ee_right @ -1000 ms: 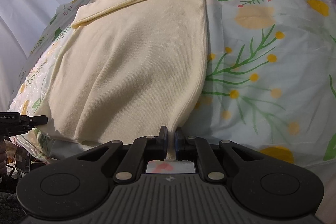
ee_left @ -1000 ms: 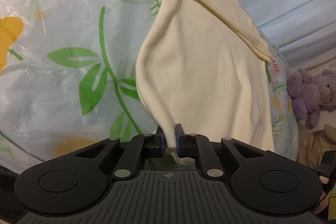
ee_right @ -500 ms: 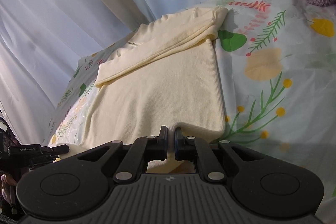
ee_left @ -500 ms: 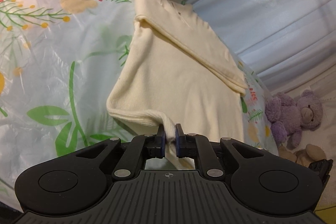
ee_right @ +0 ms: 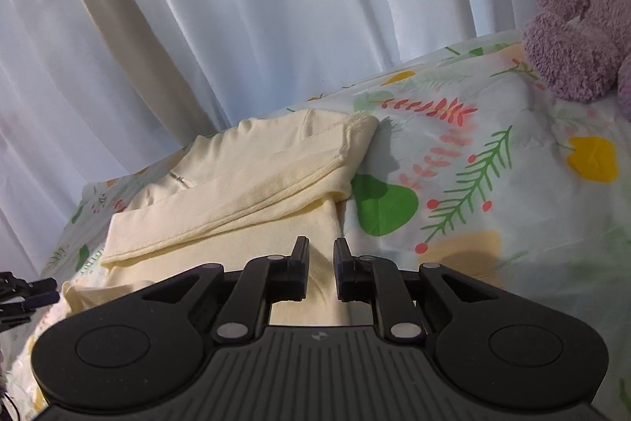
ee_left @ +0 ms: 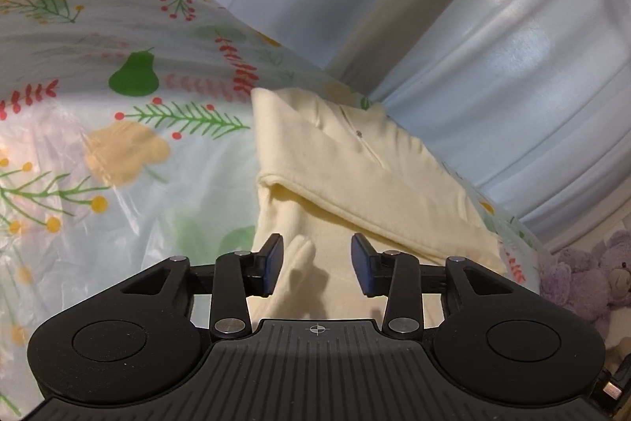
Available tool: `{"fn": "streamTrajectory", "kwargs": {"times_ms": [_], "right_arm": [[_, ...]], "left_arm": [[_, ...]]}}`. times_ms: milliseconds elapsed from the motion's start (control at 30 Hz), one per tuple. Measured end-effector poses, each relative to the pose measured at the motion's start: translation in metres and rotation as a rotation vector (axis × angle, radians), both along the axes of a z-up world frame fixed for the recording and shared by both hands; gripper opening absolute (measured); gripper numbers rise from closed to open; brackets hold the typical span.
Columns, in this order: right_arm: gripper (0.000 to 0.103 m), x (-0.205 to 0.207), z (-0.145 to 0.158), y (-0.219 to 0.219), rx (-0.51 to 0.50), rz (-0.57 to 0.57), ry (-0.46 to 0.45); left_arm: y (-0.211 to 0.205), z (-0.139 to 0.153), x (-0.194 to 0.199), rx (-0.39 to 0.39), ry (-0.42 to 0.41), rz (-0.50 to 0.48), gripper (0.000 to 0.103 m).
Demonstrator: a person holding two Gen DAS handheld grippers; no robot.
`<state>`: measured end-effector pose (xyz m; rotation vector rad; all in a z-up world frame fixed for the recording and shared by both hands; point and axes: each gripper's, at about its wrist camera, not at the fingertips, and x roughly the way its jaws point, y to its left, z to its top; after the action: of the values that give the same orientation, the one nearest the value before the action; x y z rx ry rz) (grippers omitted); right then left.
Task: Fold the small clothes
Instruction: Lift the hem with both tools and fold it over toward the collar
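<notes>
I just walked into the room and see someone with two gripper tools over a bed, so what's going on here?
A person is folding a cream sweater on a floral bedsheet, one handheld gripper in each hand. The left gripper and the right gripper have both just been opening, and their pads no longer press on the fabric, which lies loose below them. The sweater lies folded, a sleeve laid across it. A purple teddy bear sits at the side.
</notes>
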<state>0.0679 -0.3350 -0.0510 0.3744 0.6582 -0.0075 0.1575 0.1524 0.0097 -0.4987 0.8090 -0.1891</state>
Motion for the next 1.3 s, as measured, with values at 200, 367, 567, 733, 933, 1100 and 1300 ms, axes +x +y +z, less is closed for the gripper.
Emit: {"fn": "streamTrajectory", "kwargs": {"times_ms": [200, 367, 567, 733, 933, 1100, 1300], "right_arm": [[0.037, 0.015, -0.018, 0.008, -0.085, 0.115, 0.089], [0.038, 0.034, -0.035, 0.025, -0.143, 0.168, 0.143], [0.017, 0.037, -0.038, 0.045, -0.238, 0.231, 0.131], [0.006, 0.029, -0.024, 0.054, -0.308, 0.247, 0.08], [0.005, 0.017, 0.029, 0.05, -0.291, 0.239, -0.085], [0.006, 0.048, 0.057, 0.041, -0.289, 0.17, -0.178], [0.006, 0.12, 0.017, 0.03, -0.226, 0.121, -0.091]], "left_arm": [[-0.006, -0.028, 0.01, 0.085, 0.039, -0.172, 0.059], [-0.025, -0.043, 0.016, 0.182, 0.054, -0.23, 0.052], [-0.03, -0.05, 0.021, 0.218, 0.077, -0.256, 0.014], [-0.025, -0.044, 0.019, 0.178, 0.079, -0.221, 0.009], [-0.015, 0.03, 0.009, 0.058, -0.115, -0.221, 0.009], [-0.017, 0.068, 0.043, 0.076, -0.245, -0.157, 0.009], [-0.036, 0.01, 0.124, 0.143, -0.094, -0.134, 0.009]]}}
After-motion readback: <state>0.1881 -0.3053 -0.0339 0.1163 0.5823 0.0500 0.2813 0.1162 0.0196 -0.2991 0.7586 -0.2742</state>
